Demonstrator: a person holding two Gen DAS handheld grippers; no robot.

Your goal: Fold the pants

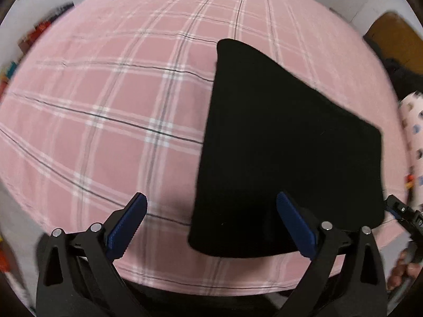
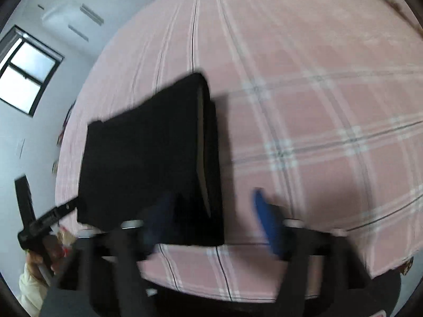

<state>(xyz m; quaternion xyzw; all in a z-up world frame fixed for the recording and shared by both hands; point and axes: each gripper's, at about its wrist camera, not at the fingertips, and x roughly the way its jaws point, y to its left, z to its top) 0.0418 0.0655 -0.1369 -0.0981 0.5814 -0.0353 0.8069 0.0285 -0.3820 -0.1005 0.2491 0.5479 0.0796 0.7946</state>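
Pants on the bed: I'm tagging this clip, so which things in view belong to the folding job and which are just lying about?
Job:
black pants, folded on the pink plaid bed
left gripper, open
right gripper, open

Lying about:
patterned fabric at the bed's edge
window

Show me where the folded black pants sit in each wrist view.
Left wrist: folded black pants fill the centre-right, on the pink plaid bedsheet, near its front edge.
Right wrist: pants sit centre-left, layered edge facing right.
Shared landmark: the sheet's front edge just below the pants in both views.
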